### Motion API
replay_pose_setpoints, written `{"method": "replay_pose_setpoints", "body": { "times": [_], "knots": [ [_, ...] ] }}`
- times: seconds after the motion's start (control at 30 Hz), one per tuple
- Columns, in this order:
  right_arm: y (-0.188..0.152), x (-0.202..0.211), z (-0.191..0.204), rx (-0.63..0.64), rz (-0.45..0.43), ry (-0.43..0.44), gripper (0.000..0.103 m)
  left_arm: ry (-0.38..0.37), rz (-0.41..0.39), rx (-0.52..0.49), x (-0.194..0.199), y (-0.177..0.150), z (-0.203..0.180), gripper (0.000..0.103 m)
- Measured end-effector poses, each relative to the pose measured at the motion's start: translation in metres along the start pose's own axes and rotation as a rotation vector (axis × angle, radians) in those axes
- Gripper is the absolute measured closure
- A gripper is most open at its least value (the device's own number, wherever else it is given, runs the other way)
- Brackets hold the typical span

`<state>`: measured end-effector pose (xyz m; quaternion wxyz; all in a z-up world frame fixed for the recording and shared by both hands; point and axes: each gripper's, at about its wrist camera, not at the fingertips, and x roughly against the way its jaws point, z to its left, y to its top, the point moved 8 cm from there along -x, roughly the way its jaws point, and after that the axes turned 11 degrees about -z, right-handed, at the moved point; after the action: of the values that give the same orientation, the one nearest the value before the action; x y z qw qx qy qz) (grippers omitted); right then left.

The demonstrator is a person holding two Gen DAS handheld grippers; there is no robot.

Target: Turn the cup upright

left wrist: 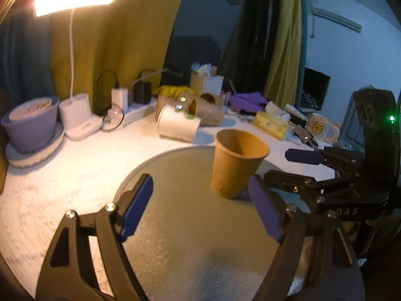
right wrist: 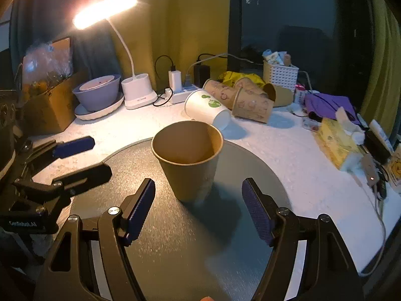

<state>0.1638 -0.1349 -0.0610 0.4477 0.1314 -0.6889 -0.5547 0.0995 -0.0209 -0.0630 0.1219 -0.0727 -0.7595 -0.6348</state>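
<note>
A brown paper cup [left wrist: 236,161] stands upright, mouth up, on a round grey mat [left wrist: 180,225]. In the right wrist view the cup [right wrist: 188,160] sits just ahead of my right gripper [right wrist: 198,205], which is open and empty, fingers either side but apart from it. My left gripper [left wrist: 200,205] is open and empty, with the cup ahead and to the right of it. The right gripper also shows in the left wrist view [left wrist: 283,166], open beside the cup. The left gripper shows at the left in the right wrist view [right wrist: 90,155], open.
A white cup [right wrist: 208,107] and several brown cups [right wrist: 250,100] lie on their sides behind the mat. A desk lamp [right wrist: 137,90], purple bowl [right wrist: 97,92], power strip [right wrist: 180,92], white basket [right wrist: 280,72], tissue box [right wrist: 335,143] and mug [left wrist: 320,128] crowd the table's back and right.
</note>
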Motion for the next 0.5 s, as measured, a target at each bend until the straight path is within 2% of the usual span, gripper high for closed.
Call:
{"method": "replay_pose_setpoints", "body": {
  "times": [0.23,0.5],
  "knots": [
    [0.006,0.031,-0.002,-0.001,-0.047,-0.020,0.028,-0.068,-0.104,-0.059,0.020,0.021,-0.019,0.023],
    [0.023,0.064,-0.008,-0.005,-0.134,-0.057,0.028,-0.104,-0.202,-0.096,0.038,0.039,-0.031,0.023]
  ]
}}
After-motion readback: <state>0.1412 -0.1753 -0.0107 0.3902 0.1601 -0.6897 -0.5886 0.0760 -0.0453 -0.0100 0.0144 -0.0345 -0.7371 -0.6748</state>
